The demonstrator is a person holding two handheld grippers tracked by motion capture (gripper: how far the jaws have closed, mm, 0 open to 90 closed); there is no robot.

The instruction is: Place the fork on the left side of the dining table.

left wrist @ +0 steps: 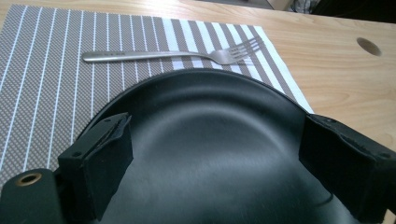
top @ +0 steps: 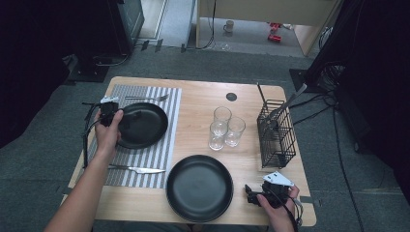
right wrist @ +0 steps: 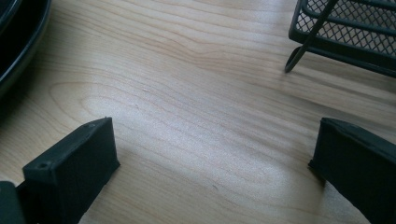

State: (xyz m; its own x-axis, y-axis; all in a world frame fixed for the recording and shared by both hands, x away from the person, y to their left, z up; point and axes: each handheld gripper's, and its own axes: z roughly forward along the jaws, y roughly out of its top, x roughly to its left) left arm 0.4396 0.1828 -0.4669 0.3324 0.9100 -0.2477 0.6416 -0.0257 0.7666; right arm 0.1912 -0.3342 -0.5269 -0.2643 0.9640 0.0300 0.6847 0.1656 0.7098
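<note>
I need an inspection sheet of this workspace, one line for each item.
Surface: wooden table, striped placemat on its left part.
Job's things: black plate on the placemat, fork beyond it, knife on the near side.
Clutter: second black plate, three glasses, wire basket with utensils.
Grippers: left claw open over the black plate; right claw open above bare wood.
Cables: black cable from the left claw; more on the floor at right.
Surroundings: grey carpet, mug on the floor.

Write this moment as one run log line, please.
left gripper: open, over round black plate on striped placemat | right gripper: open, over bare wooden table, holding nothing
</note>
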